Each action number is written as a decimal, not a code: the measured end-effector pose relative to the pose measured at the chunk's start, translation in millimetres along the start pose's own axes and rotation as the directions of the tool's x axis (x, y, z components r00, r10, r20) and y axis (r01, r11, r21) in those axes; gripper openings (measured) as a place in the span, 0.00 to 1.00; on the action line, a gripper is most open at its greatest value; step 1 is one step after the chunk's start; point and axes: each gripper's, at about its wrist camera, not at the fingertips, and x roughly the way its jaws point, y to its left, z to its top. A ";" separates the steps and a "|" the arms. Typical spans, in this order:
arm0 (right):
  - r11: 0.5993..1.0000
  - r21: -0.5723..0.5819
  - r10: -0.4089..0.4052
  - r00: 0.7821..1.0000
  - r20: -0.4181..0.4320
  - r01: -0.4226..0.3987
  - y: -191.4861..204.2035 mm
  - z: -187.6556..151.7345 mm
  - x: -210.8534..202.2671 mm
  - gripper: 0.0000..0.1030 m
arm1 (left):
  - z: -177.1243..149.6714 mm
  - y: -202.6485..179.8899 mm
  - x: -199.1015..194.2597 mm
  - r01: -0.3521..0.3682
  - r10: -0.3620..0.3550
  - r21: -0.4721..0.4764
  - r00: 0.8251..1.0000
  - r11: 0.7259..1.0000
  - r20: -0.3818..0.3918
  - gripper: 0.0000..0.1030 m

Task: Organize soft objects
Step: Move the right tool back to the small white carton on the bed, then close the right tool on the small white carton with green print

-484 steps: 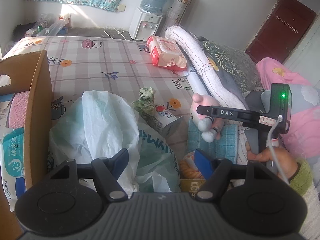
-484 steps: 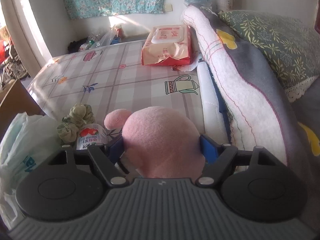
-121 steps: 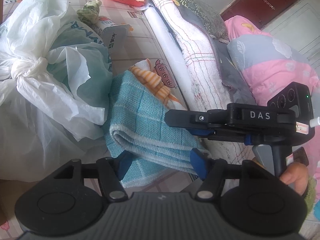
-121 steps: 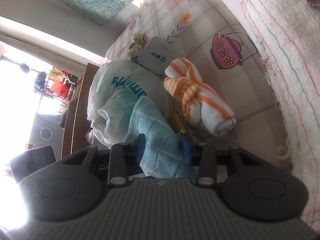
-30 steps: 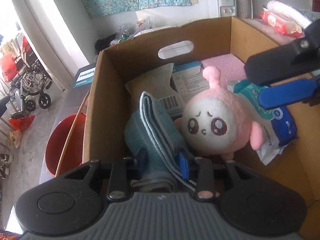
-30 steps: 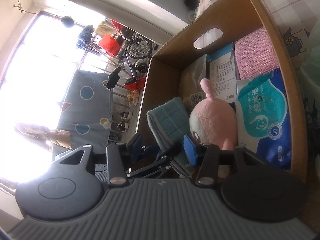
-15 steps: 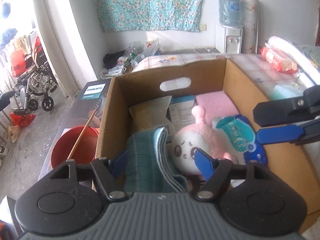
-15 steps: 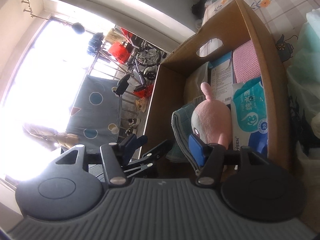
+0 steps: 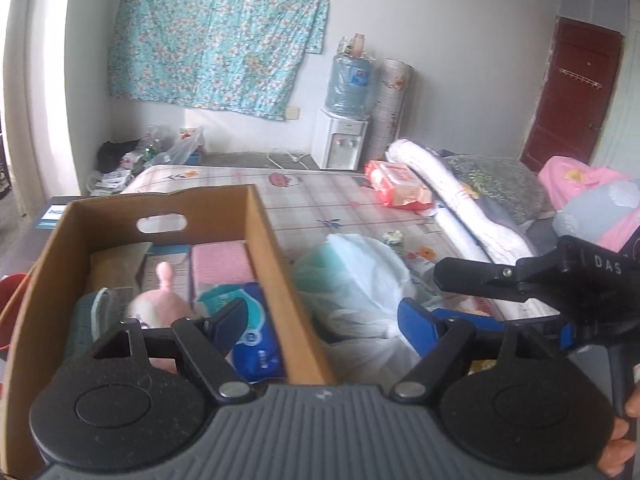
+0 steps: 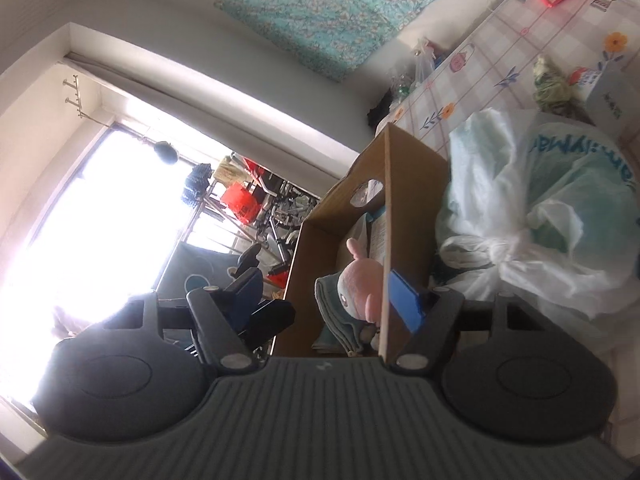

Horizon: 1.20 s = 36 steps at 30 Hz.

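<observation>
The open cardboard box (image 9: 264,232) holds the folded teal towel (image 9: 86,320) standing on edge at its left, with the pink plush toy (image 9: 160,304) right beside it. The towel (image 10: 332,316) and the plush (image 10: 360,284) also show over the box's wall (image 10: 404,184) in the right wrist view. My left gripper (image 9: 322,322) hovers above the box's right wall, its jaws opening and empty. My right gripper (image 9: 444,294) hangs over the bed to the right. Its jaws (image 10: 326,300) are opening too, with nothing pressed between them.
The box also holds a blue wipes pack (image 9: 248,320) and a pink pad (image 9: 220,266). A knotted white plastic bag (image 9: 352,276) lies on the bed against the box. Farther off lie a green cloth bundle (image 10: 552,88), a red wipes pack (image 9: 400,188) and a rolled white blanket (image 9: 460,196).
Both grippers let go of the teal towel inside the box, opened wide and drew back up and away to the right. The towel stays standing beside the plush.
</observation>
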 end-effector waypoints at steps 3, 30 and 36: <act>0.998 0.033 -0.051 0.997 0.054 0.049 -26.0 -3.9 -35.9 0.68 | -4.2 -27.4 10.4 0.071 -0.070 0.011 0.997 0.997 -0.012 0.81; 0.957 -0.022 -0.278 0.937 0.213 0.289 -114.0 112.3 -48.2 0.63 | 34.2 -134.0 134.8 0.093 -0.061 0.391 0.994 0.916 -0.095 0.73; 0.952 0.050 -0.305 0.942 0.138 0.301 -146.5 146.4 -7.2 0.62 | 42.2 -139.5 198.5 0.162 -0.055 0.425 0.966 0.891 -0.253 0.59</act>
